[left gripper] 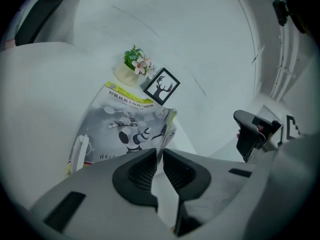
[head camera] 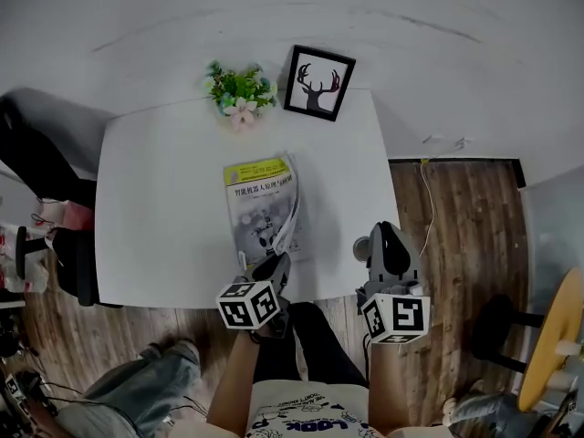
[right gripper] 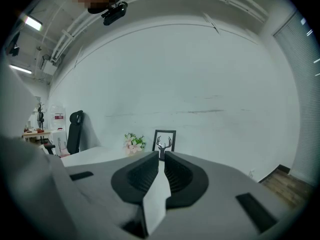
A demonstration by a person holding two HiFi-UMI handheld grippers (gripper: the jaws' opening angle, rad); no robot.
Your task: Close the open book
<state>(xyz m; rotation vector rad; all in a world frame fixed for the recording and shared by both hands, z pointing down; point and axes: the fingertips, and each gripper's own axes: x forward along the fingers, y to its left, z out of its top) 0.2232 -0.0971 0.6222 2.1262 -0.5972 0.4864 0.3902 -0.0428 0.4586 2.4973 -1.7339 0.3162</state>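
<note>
We see the book (head camera: 260,210) lying flat near the middle of the white worktop (head camera: 155,208), front cover up, with a yellow band along its far edge and a robot drawing below it. Its right-hand edge sits a little loose, and the pages fan out slightly there. From the left gripper view, the book (left gripper: 125,129) fills the space just beyond our jaws, its near right corner closest to them.

Our left claw (head camera: 274,265) hangs at the near edge of the worktop, just beside the book's near right corner and angled downward. Its jaws (left gripper: 161,156) are drawn together to a thin slit, with nothing gripped. Our right claw (head camera: 381,235) is off the worktop's near right corner, above the wooden floor (head camera: 456,235) and well apart from the book. Its jaws (right gripper: 162,159) are likewise brought together and empty, pointing toward the white wall (right gripper: 200,74).

At the far edge of the worktop stand a potted plant (head camera: 240,89) and, just beside it, a framed deer picture (head camera: 318,82).
</note>
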